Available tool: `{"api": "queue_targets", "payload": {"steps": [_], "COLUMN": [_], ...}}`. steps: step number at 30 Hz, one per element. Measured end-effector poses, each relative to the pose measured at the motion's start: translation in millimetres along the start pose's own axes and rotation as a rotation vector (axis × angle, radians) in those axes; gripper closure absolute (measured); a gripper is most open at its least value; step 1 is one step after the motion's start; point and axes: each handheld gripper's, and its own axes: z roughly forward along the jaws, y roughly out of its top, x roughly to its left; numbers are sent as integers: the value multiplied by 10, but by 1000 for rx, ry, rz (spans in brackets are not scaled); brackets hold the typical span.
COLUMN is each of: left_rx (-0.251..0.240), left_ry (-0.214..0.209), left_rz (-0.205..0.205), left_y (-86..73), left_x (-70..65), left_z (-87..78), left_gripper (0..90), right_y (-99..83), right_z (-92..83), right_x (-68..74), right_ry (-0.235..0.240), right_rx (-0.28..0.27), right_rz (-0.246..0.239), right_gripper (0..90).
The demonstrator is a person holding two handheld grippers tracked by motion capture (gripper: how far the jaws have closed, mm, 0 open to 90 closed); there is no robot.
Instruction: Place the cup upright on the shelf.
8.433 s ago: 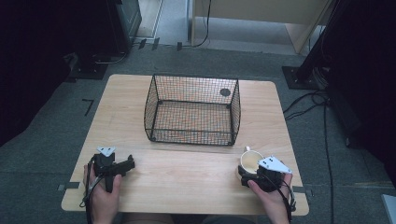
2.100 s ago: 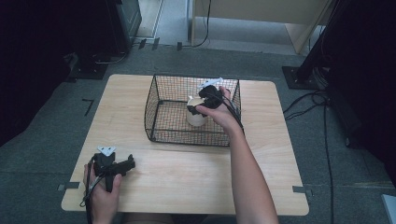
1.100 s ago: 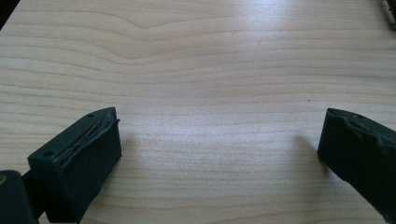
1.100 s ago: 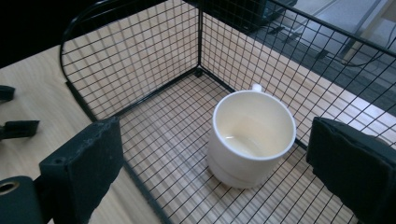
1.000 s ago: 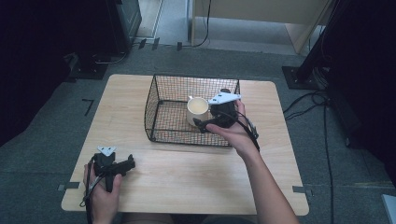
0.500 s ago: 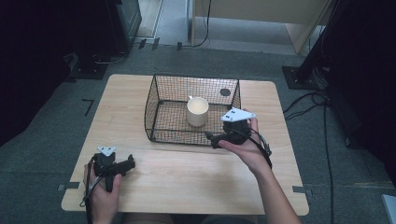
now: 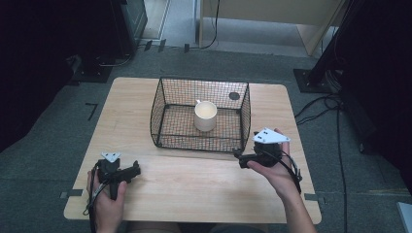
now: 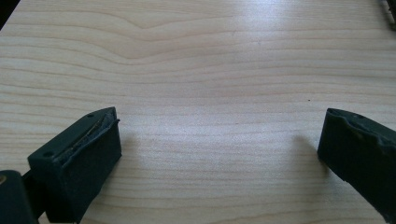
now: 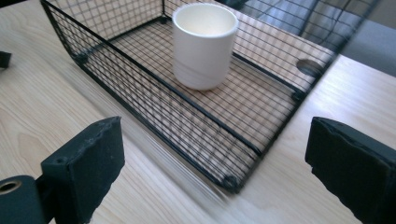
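Observation:
A white mug stands upright inside the black wire basket at the middle of the wooden table. My right gripper is open and holds nothing; it hovers just outside the basket's near right corner. Near the table's front left, my left gripper rests open on bare wood with nothing between its jaws.
A small dark round hole marks the table behind the basket's far right corner. Cables lie on the grey floor to the right. Dark equipment stands flank the table's far side.
My right gripper carried the mug from the table's front right into the basket, let it go, and has drawn back toward the near side. The left gripper stayed put.

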Motion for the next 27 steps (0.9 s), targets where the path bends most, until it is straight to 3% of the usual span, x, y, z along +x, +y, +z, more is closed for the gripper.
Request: {"api": "queue_targets", "payload": {"steps": [10, 27], "left_rx": [2, 2], "left_ry": [1, 0], "left_rz": [4, 3], "left_y": [0, 0], "left_x": [3, 2], "left_z": [-1, -2], "left_gripper": [0, 0], "right_y": [-327, -1036], "right_z": [-175, -385], "right_x": [-210, -571], "right_ry": [-50, -157], "right_rx": [5, 55], "right_rz": [62, 194], "right_gripper": [43, 42]}}
